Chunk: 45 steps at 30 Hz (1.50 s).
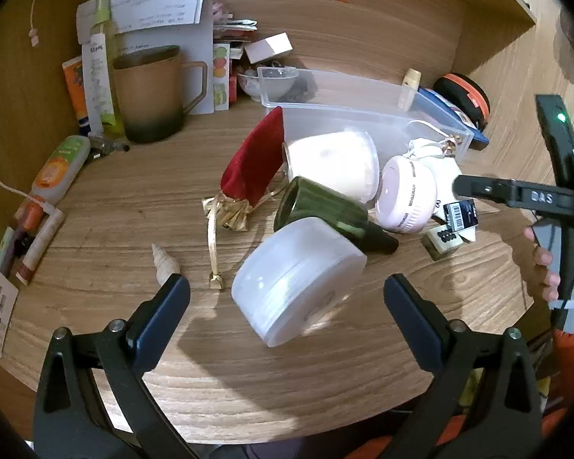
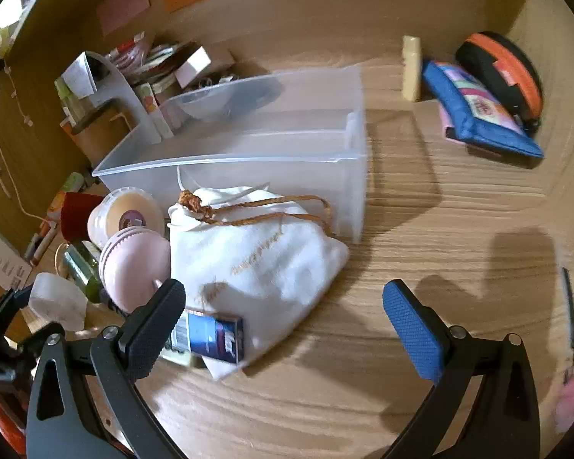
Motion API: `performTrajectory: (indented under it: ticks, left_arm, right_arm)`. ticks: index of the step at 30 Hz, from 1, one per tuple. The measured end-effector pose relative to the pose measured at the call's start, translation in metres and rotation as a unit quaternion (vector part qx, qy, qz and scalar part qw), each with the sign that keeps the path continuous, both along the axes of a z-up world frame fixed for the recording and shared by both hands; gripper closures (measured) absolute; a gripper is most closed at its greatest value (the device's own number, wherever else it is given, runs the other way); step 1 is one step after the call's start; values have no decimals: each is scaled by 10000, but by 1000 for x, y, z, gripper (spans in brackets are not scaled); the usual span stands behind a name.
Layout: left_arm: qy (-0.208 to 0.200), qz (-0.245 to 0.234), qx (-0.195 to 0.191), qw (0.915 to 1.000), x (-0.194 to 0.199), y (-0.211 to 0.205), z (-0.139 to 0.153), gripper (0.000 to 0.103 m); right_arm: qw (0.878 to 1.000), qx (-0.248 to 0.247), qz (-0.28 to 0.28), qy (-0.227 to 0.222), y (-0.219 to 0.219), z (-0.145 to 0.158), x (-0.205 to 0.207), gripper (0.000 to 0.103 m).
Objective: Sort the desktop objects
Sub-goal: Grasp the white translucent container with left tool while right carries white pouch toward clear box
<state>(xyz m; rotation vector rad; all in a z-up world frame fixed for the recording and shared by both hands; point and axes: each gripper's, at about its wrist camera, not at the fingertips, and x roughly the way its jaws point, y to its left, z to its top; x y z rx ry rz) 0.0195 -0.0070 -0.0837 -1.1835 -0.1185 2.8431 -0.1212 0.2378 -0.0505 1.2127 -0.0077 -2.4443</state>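
Note:
A clear plastic bin (image 1: 367, 105) stands on the wooden desk; it also shows in the right wrist view (image 2: 248, 153). In front of it lie a white round tub (image 1: 298, 279), a dark green bottle (image 1: 325, 210), a cream jar (image 1: 336, 164), a pink round case (image 1: 405, 199), a red velvet pouch (image 1: 254, 164) and a white drawstring bag (image 2: 256, 264). My left gripper (image 1: 287, 298) is open, its fingers on either side of the white tub. My right gripper (image 2: 283, 306) is open and empty above the white bag and a small blue box (image 2: 210, 336).
A brown mug (image 1: 153, 91), tubes, papers and small boxes crowd the back left. A shell (image 1: 164, 262) lies near my left finger. A blue pouch (image 2: 478, 114), an orange-black case (image 2: 501, 72) and a cream block (image 2: 411, 69) sit at the back right.

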Motion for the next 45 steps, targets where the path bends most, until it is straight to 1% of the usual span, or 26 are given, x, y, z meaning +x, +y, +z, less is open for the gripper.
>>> performTrajectory:
  ticks: [1,2,3,7,11,14,16,17,18,19,21,22,23,24,26,27,29,30,32,39,45]
  left_arm:
    - [7,-4,-6,10000,0,1,0,6]
    - [-26,-32,21,10000,-2,0,-1,13]
    - [-69,-44,45,10000,-3,0,-3,16]
    - [-184,-14,149,9997,-8,-2,-10,18]
    - [-266,15,232,9994,-11,-4,-17,21]
    - [-225,46,153,9996,-10,-2,-18,21]
    - [-201,80,133,9997,-11,-1,-18,21]
    - [-204,-13,130,9997,-11,0,-18,21]
    - [-188,14,109,9998,-11,0,-18,22]
    - [-173,28,96,9998,-11,0,-19,26]
    - [-145,43,80,9999,-12,1,-19,32]
    - [-133,46,83,9999,-13,1,-18,37]
    - [-119,65,77,9999,-13,0,-18,41]
    - [-112,73,74,9999,-14,0,-18,44]
    - [-101,83,79,9999,-14,-1,-18,53]
    - [-99,98,91,9999,-15,-2,-18,55]
    - [-91,130,130,9998,-16,-4,-18,65]
    - [-89,131,161,9997,-16,-6,-18,67]
    - [-84,168,191,9996,-16,-8,-17,72]
    - [14,267,239,9994,-16,-13,-14,74]
    - [151,285,268,9991,-15,-18,-4,74]
  right_arm:
    - [10000,21,47,-60,-3,-2,-4,0]
    - [9999,10,92,-117,-6,-4,-6,0]
    - [9998,0,120,-160,-7,-5,-8,0]
    - [9991,48,239,-337,-17,-11,-17,0]
    - [9986,155,320,-399,-23,-15,-23,1]
    - [9982,108,363,-473,-24,-19,-26,2]
    - [9983,109,379,-423,-25,-19,-26,5]
    - [9983,105,399,-402,-26,-18,-25,9]
    - [9983,94,421,-380,-27,-18,-25,14]
    - [9984,83,449,-342,-28,-17,-24,18]
    - [9982,47,518,-308,-30,-16,-22,30]
    - [9980,23,563,-295,-31,-15,-20,34]
    - [9978,-7,585,-296,-32,-15,-20,39]
    - [9978,-36,594,-299,-33,-14,-19,43]
    - [9978,-60,602,-266,-34,-13,-18,48]
    - [9979,-62,601,-240,-34,-13,-17,50]
    - [9980,-81,607,-174,-33,-10,-15,53]
    - [9980,-84,608,-153,-33,-10,-14,55]
    - [9980,-95,611,-102,-32,-8,-11,58]
    - [9984,-224,514,62,-25,2,-3,64]
    - [9983,-417,354,217,-10,15,1,65]
